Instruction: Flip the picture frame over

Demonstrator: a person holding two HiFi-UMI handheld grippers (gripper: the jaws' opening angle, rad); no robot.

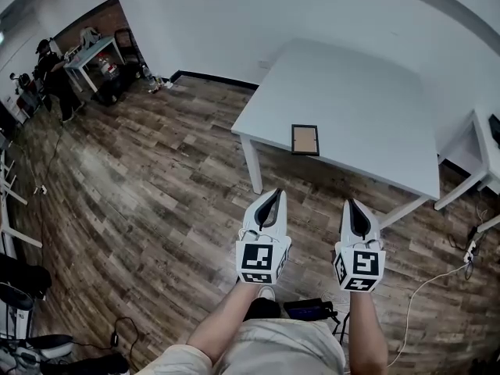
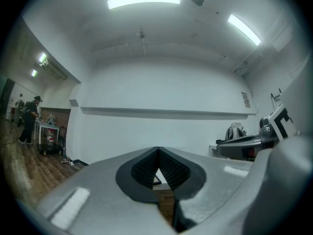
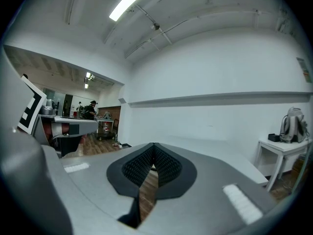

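Fingers [image 2: 143,171] of the left gripper [image 2: 157,150], lined with ribbed black pads in smooth grey shells, meet at their tips with nothing pinched between them; the right gripper [image 3: 153,145] has its fingers [image 3: 168,166] pressed together in the same way, likewise empty. Both are held side by side above a wood-plank floor [image 1: 156,201], short of a white tabletop [image 1: 367,108]. On it lies the picture frame [image 1: 305,140], flat near the front edge, a thin dark rectangular border around a tan panel, well apart from both grippers. Only the head view shows the frame whole, along with the black-and-white marker cubes [image 1: 262,260] and the person's bare forearms. The left gripper view adds the ceiling's long light strips [image 2: 144,0] and the plain white wall beyond the table. The right gripper view takes in a grey backpack [image 3: 292,124] standing on a small white side table [image 3: 286,146]. A person [image 1: 47,69] stands at a distant workbench by a brick wall.
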